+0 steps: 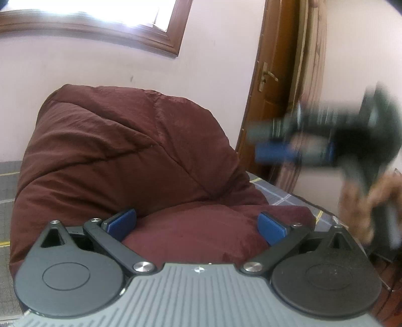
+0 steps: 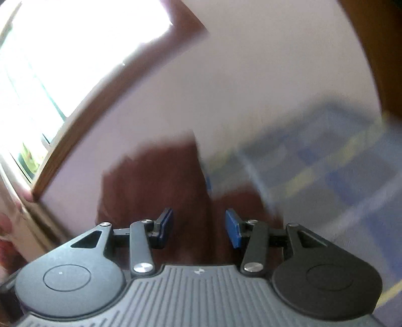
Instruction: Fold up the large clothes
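A large maroon padded garment [image 1: 125, 151] is heaped high on the bed, and a lower fold of it bulges toward me. My left gripper [image 1: 197, 226] stands wide open over that fold; the cloth lies between the blue pads [image 1: 123, 223], which do not press on it. To the right, my right gripper [image 1: 263, 140] hangs blurred in the air beside the heap, held by a hand [image 1: 364, 201], with nothing between its fingers. In the right wrist view my right gripper [image 2: 199, 227] has its jaws partly apart above the blurred maroon garment [image 2: 155, 181].
A grey-blue checked bedsheet [image 1: 284, 198] with yellow lines covers the bed [image 2: 326, 171]. A wooden door [image 1: 276, 75] with a brass handle stands behind at the right. A wood-framed window [image 1: 100, 15] sits high on the pale wall.
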Action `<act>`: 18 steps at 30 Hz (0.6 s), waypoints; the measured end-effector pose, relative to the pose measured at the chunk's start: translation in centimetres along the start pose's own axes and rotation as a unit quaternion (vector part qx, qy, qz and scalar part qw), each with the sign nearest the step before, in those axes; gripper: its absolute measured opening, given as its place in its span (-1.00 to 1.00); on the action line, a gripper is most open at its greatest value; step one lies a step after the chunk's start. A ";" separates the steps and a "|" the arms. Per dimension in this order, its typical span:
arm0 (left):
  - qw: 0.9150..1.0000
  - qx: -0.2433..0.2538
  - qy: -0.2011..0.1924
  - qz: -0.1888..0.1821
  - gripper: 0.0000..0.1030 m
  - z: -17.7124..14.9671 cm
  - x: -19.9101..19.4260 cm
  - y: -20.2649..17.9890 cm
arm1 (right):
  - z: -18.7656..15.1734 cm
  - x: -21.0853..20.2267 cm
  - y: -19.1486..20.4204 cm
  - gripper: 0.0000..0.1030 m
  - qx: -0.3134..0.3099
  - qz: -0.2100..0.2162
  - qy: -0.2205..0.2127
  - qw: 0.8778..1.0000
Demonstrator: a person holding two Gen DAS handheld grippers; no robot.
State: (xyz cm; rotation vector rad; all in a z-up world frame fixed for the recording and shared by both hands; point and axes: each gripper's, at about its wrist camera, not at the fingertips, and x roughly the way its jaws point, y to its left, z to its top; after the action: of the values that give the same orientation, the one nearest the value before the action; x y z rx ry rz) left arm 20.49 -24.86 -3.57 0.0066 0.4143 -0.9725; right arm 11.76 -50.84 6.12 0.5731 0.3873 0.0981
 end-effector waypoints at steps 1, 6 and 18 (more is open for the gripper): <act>1.000 -0.001 -0.001 -0.001 0.95 0.0 -0.1 0.0 | 0.9 0.3 1.6 -0.13 -0.019 0.011 0.000 1.000; 1.000 -0.010 -0.005 -0.004 0.95 -0.2 -0.5 0.4 | 3.6 6.7 8.7 -0.41 -0.102 0.040 0.055 0.992; 0.999 -0.012 -0.028 -0.030 0.91 0.2 -4.3 1.6 | -0.4 16.8 1.4 -0.63 -0.010 -0.086 0.126 0.988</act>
State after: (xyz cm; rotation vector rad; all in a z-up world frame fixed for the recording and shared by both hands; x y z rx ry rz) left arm 19.77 -20.53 -2.23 -0.0548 0.3756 -1.0255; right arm 27.14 -46.13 1.04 0.5069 0.6798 0.0076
